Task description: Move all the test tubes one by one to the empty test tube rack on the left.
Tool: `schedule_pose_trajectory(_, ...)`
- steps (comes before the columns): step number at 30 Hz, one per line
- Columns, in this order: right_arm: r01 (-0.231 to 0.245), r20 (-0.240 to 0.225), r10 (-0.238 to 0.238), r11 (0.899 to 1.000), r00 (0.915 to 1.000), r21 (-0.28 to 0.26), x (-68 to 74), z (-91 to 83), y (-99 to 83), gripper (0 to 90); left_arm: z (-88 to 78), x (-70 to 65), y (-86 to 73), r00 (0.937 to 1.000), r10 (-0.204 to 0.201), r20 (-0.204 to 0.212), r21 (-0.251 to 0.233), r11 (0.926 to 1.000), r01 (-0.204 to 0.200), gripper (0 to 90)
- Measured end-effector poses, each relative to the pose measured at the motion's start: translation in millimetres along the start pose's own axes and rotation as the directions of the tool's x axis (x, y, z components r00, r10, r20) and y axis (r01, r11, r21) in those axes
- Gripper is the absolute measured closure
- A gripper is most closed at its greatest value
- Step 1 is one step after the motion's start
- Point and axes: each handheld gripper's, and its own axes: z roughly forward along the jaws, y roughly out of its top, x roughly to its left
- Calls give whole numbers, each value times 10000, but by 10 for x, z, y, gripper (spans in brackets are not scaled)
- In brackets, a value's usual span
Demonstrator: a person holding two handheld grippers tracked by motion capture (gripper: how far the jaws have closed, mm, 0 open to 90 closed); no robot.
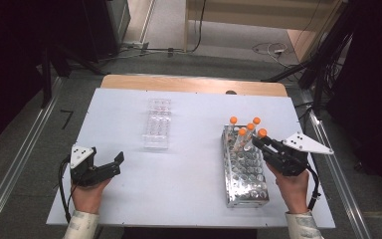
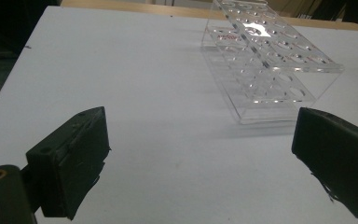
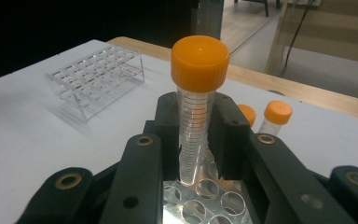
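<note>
Right gripper clamps orange-capped tube upright above metal rack.

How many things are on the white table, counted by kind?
Clear plastic tubes with orange caps: 5
Metal tube rack with round holes: 1
Clear acrylic tube rack, empty: 1
Total: 7
</note>
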Motion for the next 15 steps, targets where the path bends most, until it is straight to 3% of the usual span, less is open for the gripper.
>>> schedule_pose_trajectory(10, 137, -568, -134, 9999, 9983, 55, 210, 19, 60, 722, -11, -57, 14, 9999, 92, 122, -32, 10000, -92, 40)
schedule_pose_trajectory(15, 453, -938, -429, 9987, 9947, 230, 375, 85, 66, 722, -14, -89, 19, 9996, 160, 244, -29, 9999, -159, 40)
